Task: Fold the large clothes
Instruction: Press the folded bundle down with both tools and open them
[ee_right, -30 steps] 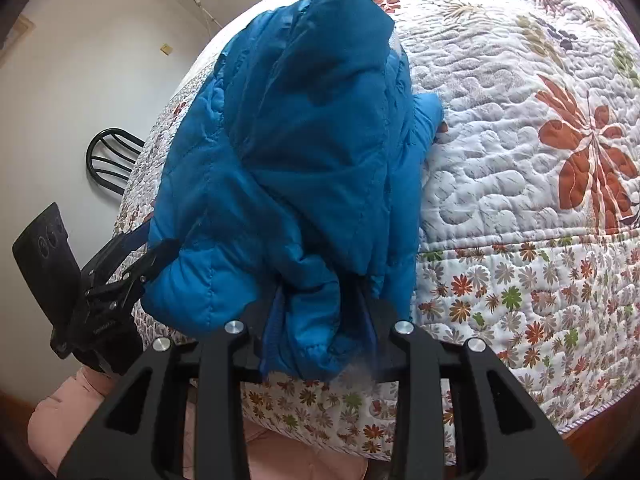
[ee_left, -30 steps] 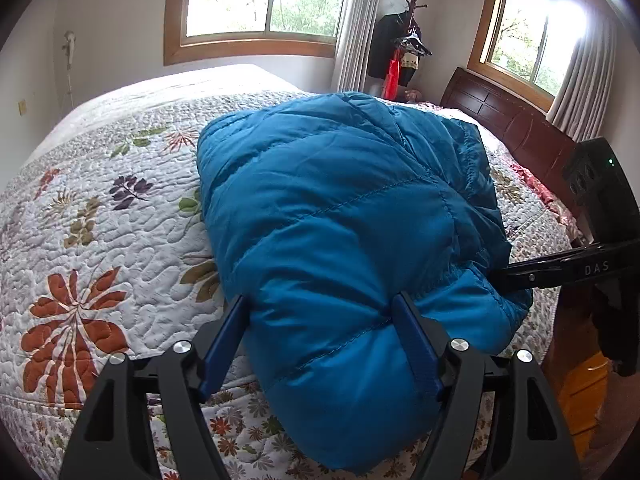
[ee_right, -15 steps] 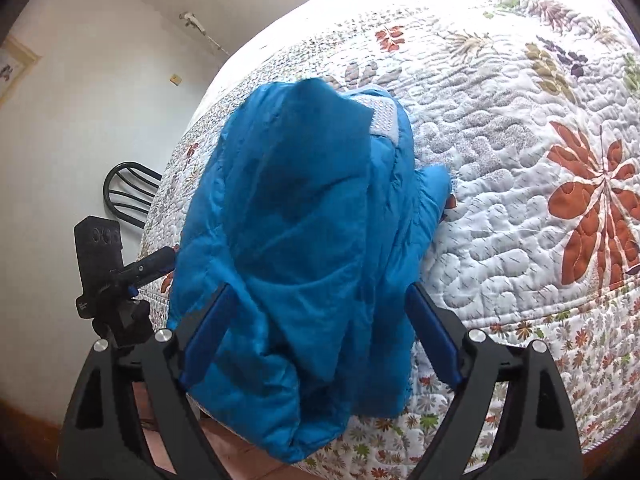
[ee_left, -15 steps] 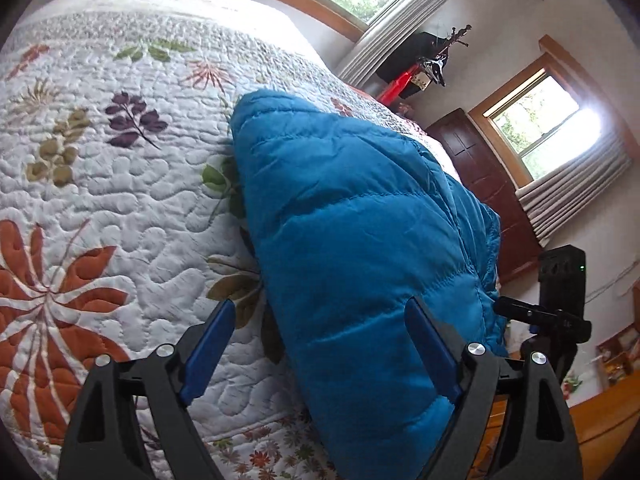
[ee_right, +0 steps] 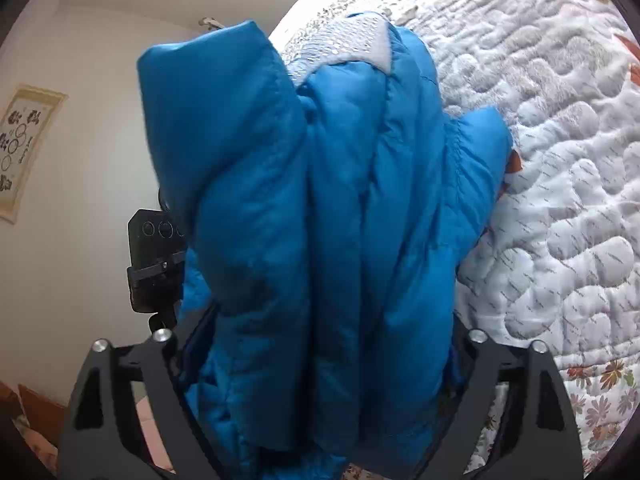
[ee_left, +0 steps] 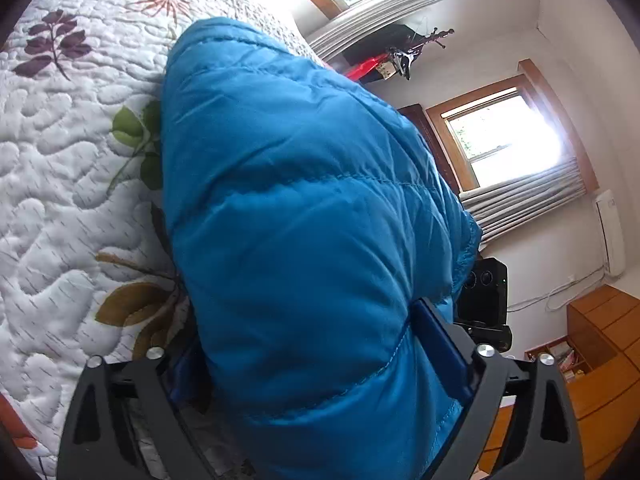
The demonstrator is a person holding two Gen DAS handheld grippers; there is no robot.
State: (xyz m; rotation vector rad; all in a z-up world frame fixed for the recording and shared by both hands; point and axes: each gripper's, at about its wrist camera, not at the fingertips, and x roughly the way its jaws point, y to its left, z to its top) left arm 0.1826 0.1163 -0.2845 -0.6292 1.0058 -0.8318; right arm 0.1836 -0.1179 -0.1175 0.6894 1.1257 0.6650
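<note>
Sitting bunched up at the edge of the bed is the jacket (ee_left: 304, 216), a puffy blue quilted one, folded over on itself into a thick bundle. In the right wrist view you can see a patch of its grey lining (ee_right: 352, 40) poking out at the far end, and one padded flap sticks out to the right onto the quilt (ee_right: 560, 140).

Left claw (ee_left: 316, 364) is spread wide with the near end of the bundle filling the gap between its jaws. The blue pad on the right finger (ee_left: 438, 344) is pressed against the fabric; the left finger is mostly buried behind the jacket, so honestly I can't tell if it's actually clamping or just straddling it.

Same deal with the right claw (ee_right: 320, 360): jaws set wide, jacket stuffed between them, both pads hidden by fabric, so grip or no grip is anyone's guess.

Each wrist view catches the other claw's black body peeking out beside the jacket.

Quilt is white with leaf and flower prints. Behind it there's a window (ee_left: 504, 140) with grey curtains, a coat rack (ee_left: 404, 56), and a wooden dresser (ee_left: 600, 352).
</note>
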